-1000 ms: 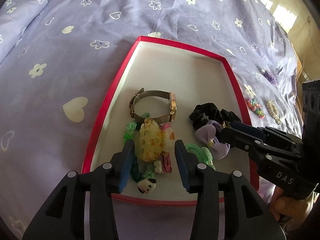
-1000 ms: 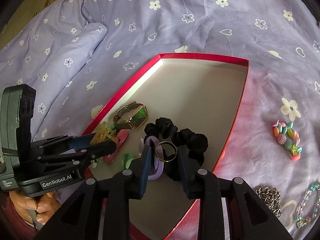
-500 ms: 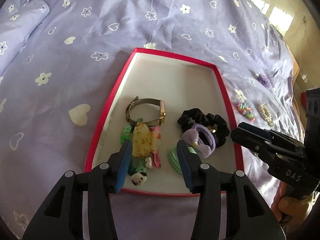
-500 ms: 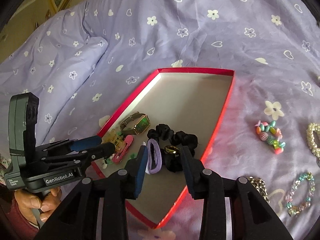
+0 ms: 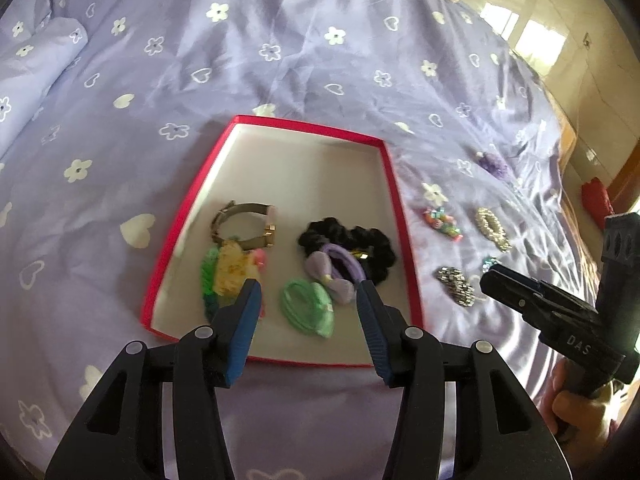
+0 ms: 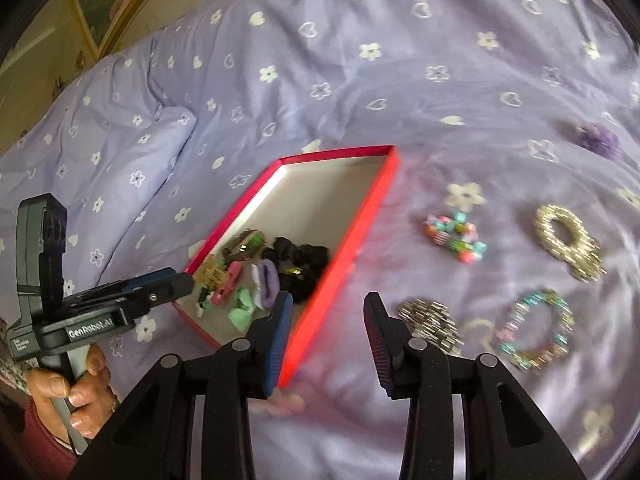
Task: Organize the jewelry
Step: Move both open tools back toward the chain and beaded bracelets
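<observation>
Under me spread a lilac cotton bedspread [image 5: 304,60] printed with white flowers and hearts, bunched into a fold [image 6: 100,172] at one side. Sunlight glared off the glossy beige floor [image 5: 560,52]; a framed picture [image 6: 108,4] leaned nearby.

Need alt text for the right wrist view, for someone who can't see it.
The right gripper, empty with jaws opening, hangs over purple bedding between a red tray of hair accessories and four bracelets lying loose on the bed, the silver bracelet nearest.
</observation>
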